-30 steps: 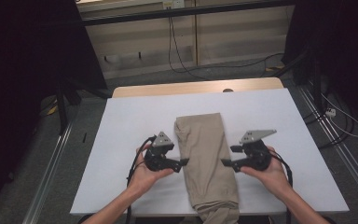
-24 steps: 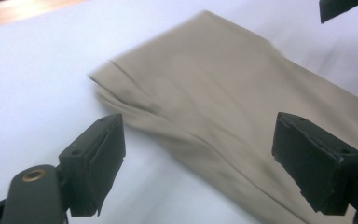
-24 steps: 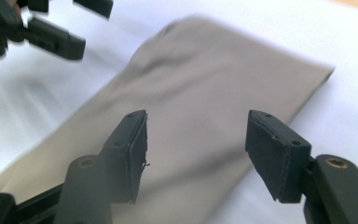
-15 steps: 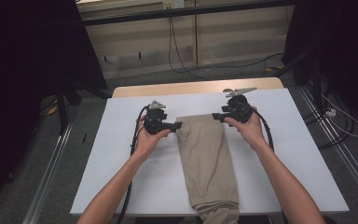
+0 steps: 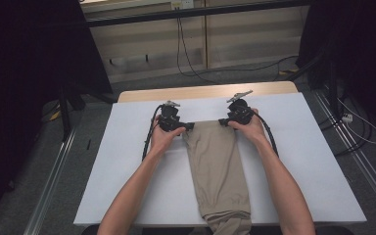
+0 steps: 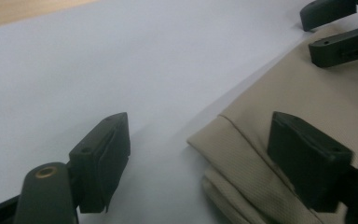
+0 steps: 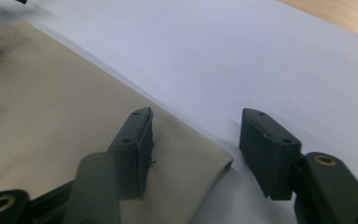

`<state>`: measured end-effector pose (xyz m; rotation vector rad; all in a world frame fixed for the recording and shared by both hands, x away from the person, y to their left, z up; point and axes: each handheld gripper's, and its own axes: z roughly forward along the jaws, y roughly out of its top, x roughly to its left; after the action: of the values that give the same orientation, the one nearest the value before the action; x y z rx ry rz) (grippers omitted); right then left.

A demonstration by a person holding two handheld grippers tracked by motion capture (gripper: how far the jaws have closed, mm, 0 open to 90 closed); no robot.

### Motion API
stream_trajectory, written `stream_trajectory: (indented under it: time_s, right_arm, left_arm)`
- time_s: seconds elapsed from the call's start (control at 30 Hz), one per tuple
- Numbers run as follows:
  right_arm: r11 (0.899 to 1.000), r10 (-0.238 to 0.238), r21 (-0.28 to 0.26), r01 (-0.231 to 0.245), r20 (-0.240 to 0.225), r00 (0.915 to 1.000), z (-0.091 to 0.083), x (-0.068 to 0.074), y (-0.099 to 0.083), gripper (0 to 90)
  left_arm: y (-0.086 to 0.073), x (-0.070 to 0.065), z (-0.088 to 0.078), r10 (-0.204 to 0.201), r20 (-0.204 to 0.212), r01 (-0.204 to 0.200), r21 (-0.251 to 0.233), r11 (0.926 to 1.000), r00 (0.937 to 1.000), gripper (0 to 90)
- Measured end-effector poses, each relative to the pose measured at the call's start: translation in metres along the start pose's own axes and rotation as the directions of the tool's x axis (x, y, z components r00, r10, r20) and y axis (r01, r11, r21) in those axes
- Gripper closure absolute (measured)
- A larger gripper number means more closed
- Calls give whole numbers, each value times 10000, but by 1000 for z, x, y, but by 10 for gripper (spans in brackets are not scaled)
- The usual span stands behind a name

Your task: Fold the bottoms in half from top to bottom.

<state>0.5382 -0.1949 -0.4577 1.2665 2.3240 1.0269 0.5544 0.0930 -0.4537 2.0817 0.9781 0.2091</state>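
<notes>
Folded beige trousers (image 5: 218, 169) lie lengthwise mid-counter (image 5: 313, 161), hanging off its near edge. Left gripper (image 5: 188, 126) and right gripper (image 5: 222, 121) straddle the far corners, fingers (image 6: 103, 161) wide open, holding nothing.
</notes>
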Motion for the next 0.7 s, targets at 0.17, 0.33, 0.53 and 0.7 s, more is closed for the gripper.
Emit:
stream_trajectory:
  time_s: [0.17, 0.33, 0.53, 0.7]
  right_arm:
    - [9998, -134, 119, 135, -106, 9999, -1, 1, -1, 496]
    - [9991, -264, 301, 285, -676, 9974, -6, 0, -3, 617]
    - [9966, -346, 698, 433, -1213, 9920, -10, 4, -3, 735]
    - [9966, -246, 753, 343, -1250, 9918, -14, 7, -4, 845]
  left_arm:
    - [-2, 0, 5, -5, 95, 6, -48, 10000, 10000, 312]
    - [-2, -10, 9, 578, -57, -578, 118, 9983, 9983, 375]
    - [-10, -22, 3, 891, 112, -893, 142, 9959, 9960, 464]
    - [-12, -21, -4, 487, 1146, -554, 564, 9969, 9922, 769]
